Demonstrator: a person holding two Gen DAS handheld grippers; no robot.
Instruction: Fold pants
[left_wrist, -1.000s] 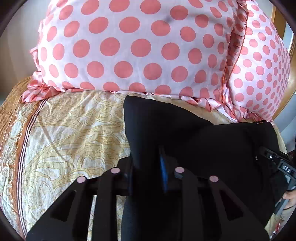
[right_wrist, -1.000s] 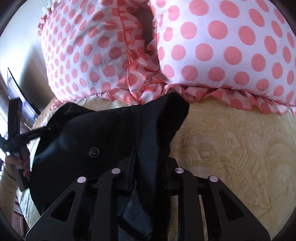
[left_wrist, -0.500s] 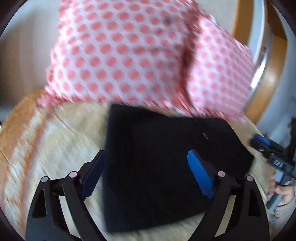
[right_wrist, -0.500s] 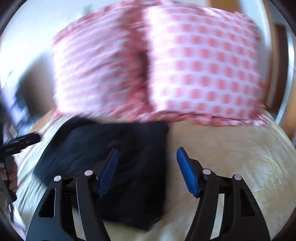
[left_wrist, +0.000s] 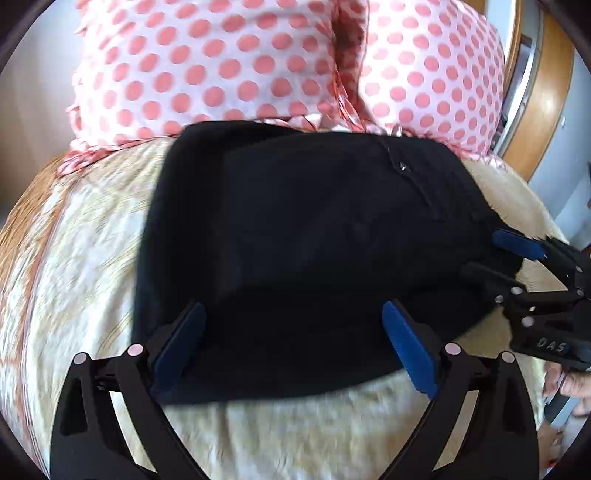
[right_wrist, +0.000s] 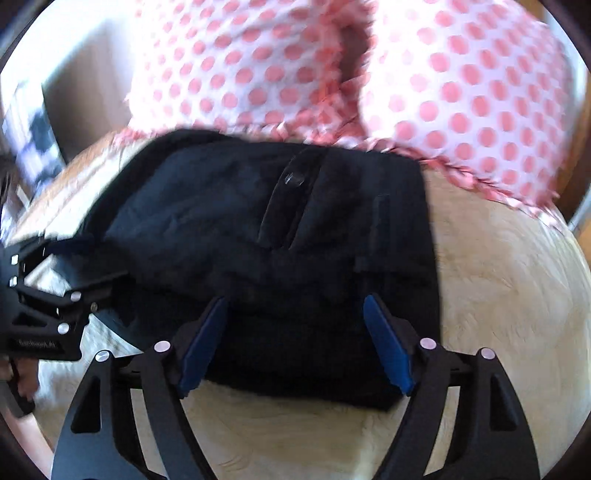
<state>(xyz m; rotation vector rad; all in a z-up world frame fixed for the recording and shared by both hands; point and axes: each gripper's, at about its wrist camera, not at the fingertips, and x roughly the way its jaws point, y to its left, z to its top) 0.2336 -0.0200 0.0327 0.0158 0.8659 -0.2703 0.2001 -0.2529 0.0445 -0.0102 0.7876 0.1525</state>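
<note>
The black pants (left_wrist: 303, 243) lie folded into a flat rectangle on the cream patterned bedspread (left_wrist: 74, 266), just in front of the pillows; they also show in the right wrist view (right_wrist: 280, 251). My left gripper (left_wrist: 291, 343) is open and empty, its blue pads over the near edge of the pants. My right gripper (right_wrist: 293, 343) is open and empty over the near edge too. The right gripper shows at the right edge of the left wrist view (left_wrist: 517, 254), by the pants' right side. The left gripper shows at the left of the right wrist view (right_wrist: 74, 258).
Two white pillows with pink dots (left_wrist: 229, 70) (right_wrist: 461, 96) stand against the head of the bed behind the pants. A wooden frame (left_wrist: 543, 99) is at the far right. Bare bedspread (right_wrist: 509, 295) lies to the right and in front.
Both grippers have let go of the pants and opened. They have pulled back toward me, and the pants now lie flat and folded on the bed.
</note>
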